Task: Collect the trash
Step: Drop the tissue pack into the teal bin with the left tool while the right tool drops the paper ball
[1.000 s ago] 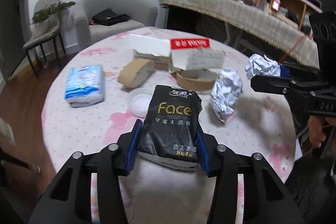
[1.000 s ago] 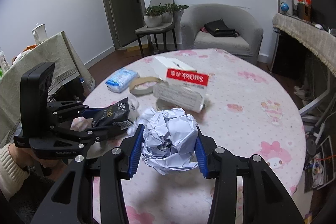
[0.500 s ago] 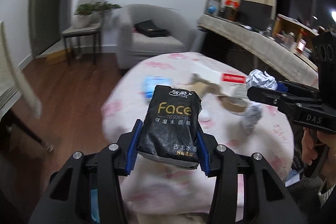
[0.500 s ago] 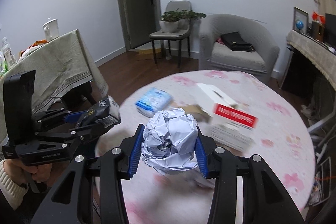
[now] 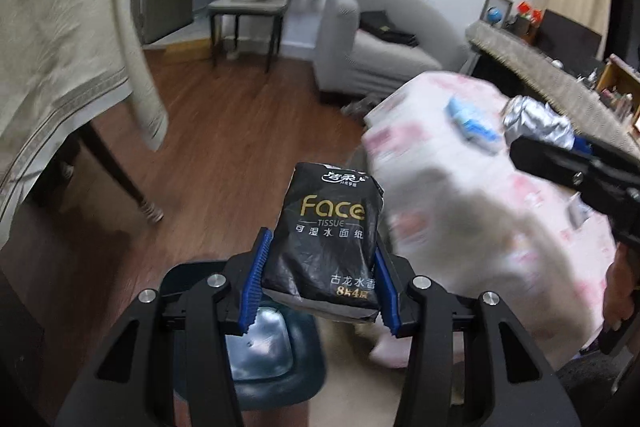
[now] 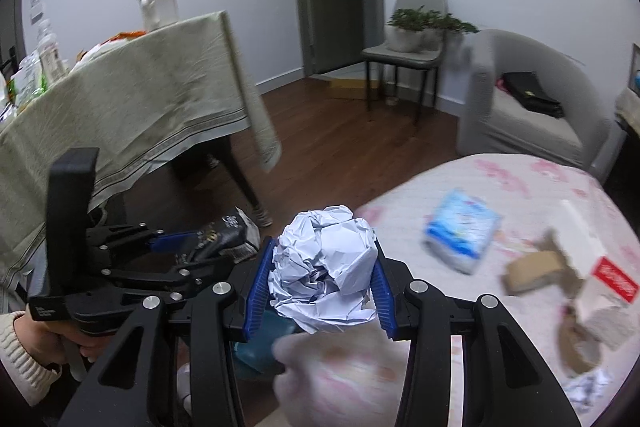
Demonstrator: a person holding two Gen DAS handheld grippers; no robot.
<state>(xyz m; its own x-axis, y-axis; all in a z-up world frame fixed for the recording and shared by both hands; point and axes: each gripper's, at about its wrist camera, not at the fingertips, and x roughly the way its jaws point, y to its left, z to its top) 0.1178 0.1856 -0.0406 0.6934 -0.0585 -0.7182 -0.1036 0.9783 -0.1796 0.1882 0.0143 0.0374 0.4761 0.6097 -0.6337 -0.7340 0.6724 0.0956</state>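
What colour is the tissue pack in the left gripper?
The crinkly plastic tissue pack is black with gold and white lettering, seen best in the left wrist view.

Left gripper (image 5: 318, 285): we've got it angled downward, blue pads (image 5: 253, 289) clamped tight on both sides of a black tissue pack (image 5: 326, 237).
Left gripper from the right wrist view (image 6: 188, 243): it sits off to our left and points toward the middle.
Left hand (image 6: 34, 341): wrapped around the black handle, cream knit cuff showing at the wrist.
Right gripper (image 6: 320, 287): also tilted down, jaws pressed in on a crumpled paper ball (image 6: 326, 265).
Right hand (image 5: 618, 289): only partly visible at the frame edge, gripping the handle.
Spacing: we're holding the two grippers side by side, not touching.
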